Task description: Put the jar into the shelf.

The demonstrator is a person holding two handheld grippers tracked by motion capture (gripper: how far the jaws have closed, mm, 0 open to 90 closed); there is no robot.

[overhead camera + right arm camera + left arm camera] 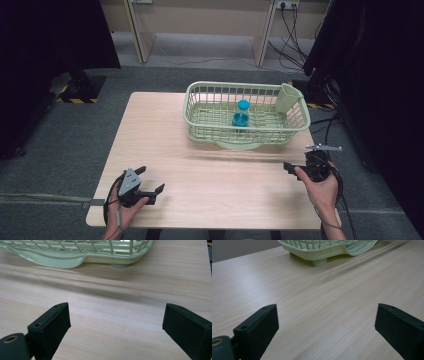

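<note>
Wood table (pixel 210 190) holds everything. Near its front left corner the left gripper (pixel 150 182) sits low with jaws wide apart, holding nothing. At the back right stands a green basket (pixel 200 117) with a blue bottle (pixel 241 115) standing inside. By the right edge the right gripper (pixel 291 167) is spread wide too, empty.

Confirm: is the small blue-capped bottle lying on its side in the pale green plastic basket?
No, the small blue-capped bottle stands upright on the floor of the pale green plastic basket.
</note>
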